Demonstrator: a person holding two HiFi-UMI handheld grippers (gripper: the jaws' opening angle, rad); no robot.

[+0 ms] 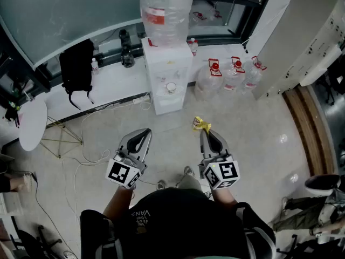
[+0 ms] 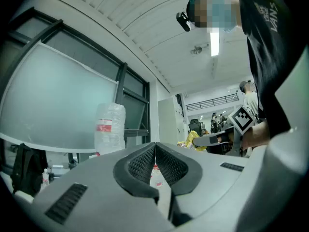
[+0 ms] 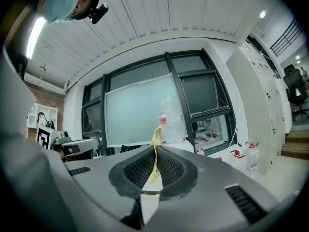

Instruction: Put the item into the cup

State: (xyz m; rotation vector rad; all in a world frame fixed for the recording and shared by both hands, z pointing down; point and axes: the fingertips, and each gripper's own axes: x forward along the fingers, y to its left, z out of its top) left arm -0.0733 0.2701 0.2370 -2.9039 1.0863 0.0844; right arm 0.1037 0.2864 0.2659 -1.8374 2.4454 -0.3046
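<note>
Jaws of the right gripper (image 1: 206,131) pinch a thin yellow item (image 1: 201,124), up in the air. The left gripper (image 1: 144,133) beside it is pressed together, empty. A cup (image 1: 171,87) sits in the front of the water dispenser (image 1: 167,63).

Water dispenser (image 1: 167,75) — jugs (image 1: 233,74), backpack (image 1: 76,66)

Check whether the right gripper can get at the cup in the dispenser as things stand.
Probably, with a step forward. The right gripper, shut on the yellow item, faces bare floor up to the water dispenser, and the cup in its niche shows open from the front; nothing stands between.
</note>
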